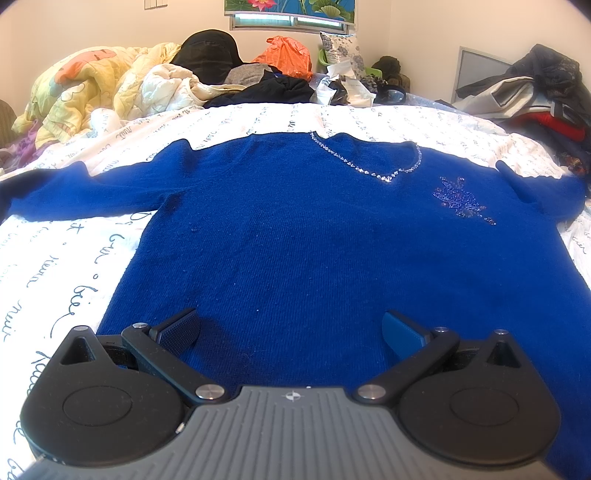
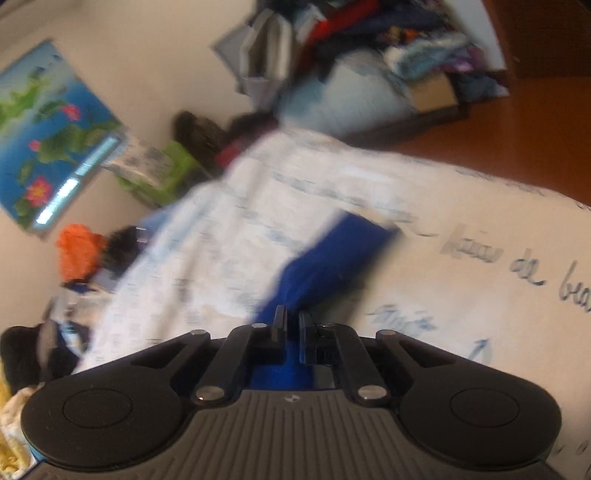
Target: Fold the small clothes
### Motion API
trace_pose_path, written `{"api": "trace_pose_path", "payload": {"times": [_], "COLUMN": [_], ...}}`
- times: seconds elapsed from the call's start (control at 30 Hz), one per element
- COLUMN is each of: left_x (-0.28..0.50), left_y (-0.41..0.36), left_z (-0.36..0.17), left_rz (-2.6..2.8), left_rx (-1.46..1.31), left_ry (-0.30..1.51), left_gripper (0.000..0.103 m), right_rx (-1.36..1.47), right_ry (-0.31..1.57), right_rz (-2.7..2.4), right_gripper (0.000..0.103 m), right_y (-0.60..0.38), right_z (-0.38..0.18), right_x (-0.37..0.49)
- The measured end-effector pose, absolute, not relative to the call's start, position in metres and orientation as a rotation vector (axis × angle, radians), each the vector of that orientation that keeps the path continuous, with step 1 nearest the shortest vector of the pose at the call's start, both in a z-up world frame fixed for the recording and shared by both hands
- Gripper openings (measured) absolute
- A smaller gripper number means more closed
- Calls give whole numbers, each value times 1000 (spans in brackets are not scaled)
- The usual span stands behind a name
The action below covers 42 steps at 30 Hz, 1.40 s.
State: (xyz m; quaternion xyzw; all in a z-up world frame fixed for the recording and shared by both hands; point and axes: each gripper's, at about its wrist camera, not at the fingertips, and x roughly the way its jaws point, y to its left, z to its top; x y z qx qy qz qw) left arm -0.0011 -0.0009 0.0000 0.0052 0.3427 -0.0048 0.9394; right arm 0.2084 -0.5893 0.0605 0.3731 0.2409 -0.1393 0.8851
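Room: cluttered bedroom; pale walls, lotus-print blind (image 1: pixel 290 8) over the window, heaped laundry along the far edge of the bed.
Bed sheet (image 1: pixel 55 266): white cotton printed with dark cursive script; serves as the folding surface; smooth where the garment lies.
Quilt (image 1: pixel 77 85): far left, yellow, puffy, bunched; pushed aside, probably to free working space.
Left tool (image 1: pixel 291 332): fingers spread wide, nothing between them; ribbed dark pads; poised low over the sweater's hem, likely ready to pin or pinch that edge.
Blue sweater (image 1: pixel 280 229): fine royal-blue knit, soft and matte; lies flat, front up, sleeves spread to either side, hem nearest the left camera; laid out this way so the sleeves can fold inward.
Neckline trim (image 1: pixel 369 162): rhinestone chain following the V-neck; hard, glittering against the knit.
Beaded motif (image 1: pixel 461 199): sequinned patch right of the neckline; bumpy.
Orange bag (image 1: pixel 284 53): crinkled plastic among the far clutter.
Right tool (image 2: pixel 291 325): fingers drawn near together, pinching blue knit; judged to be the right sleeve (image 2: pixel 332 254), lifted off the sheet for folding across; view motion-blurred.
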Motion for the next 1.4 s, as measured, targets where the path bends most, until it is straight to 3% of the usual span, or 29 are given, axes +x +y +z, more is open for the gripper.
{"api": "trace_pose_path", "payload": {"times": [0.17, 0.23, 0.3, 0.33, 0.37, 0.57, 0.7, 0.93, 0.97, 1.0, 1.03, 1.3, 1.4], "left_x": [-1, -1, -1, -2, -2, 6, 74, 199, 206, 211, 217, 180, 180], "left_y": [-1, -1, 0, 3, 5, 35, 36, 10, 3, -5, -14, 10, 37], "left_z": [0, 0, 0, 1, 2, 34, 50, 27, 26, 27, 25, 86, 85], "left_rz": [-9, -10, -15, -21, -33, -120, -116, -110, -86, -65, -45, 8, 65], "left_rx": [11, 12, 11, 10, 9, -155, -285, -385, -350, -296, -227, -83, -43], "left_ry": [700, 700, 700, 700, 702, 684, 739, 943, 917, 903, 908, 657, 680], "left_gripper": [103, 103, 103, 103, 103, 103, 97, 59, 58, 38, 6, 8, 8], "right_rx": [633, 556, 485, 435, 399, 316, 284, 333, 338, 340, 342, 364, 379], "right_ry": [420, 427, 499, 536, 542, 518, 551, 605, 612, 610, 608, 607, 606], "right_rz": [85, 268, 452, 497, 498, 474, 380, 349, 350, 353, 356, 375, 383], "right_gripper": [5, 10, 49, 83, 90, 90, 90, 90, 90, 90, 90, 93, 94], "right_y": [-458, -377, -300, -270, -249, -226, -237, -241, -241, -240, -240, -242, -243], "right_z": [123, 138, 133, 128, 122, 80, 51, 30, 29, 29, 29, 27, 26], "right_x": [199, 188, 175, 166, 154, 68, 49, 49, 50, 51, 50, 50, 51]}}
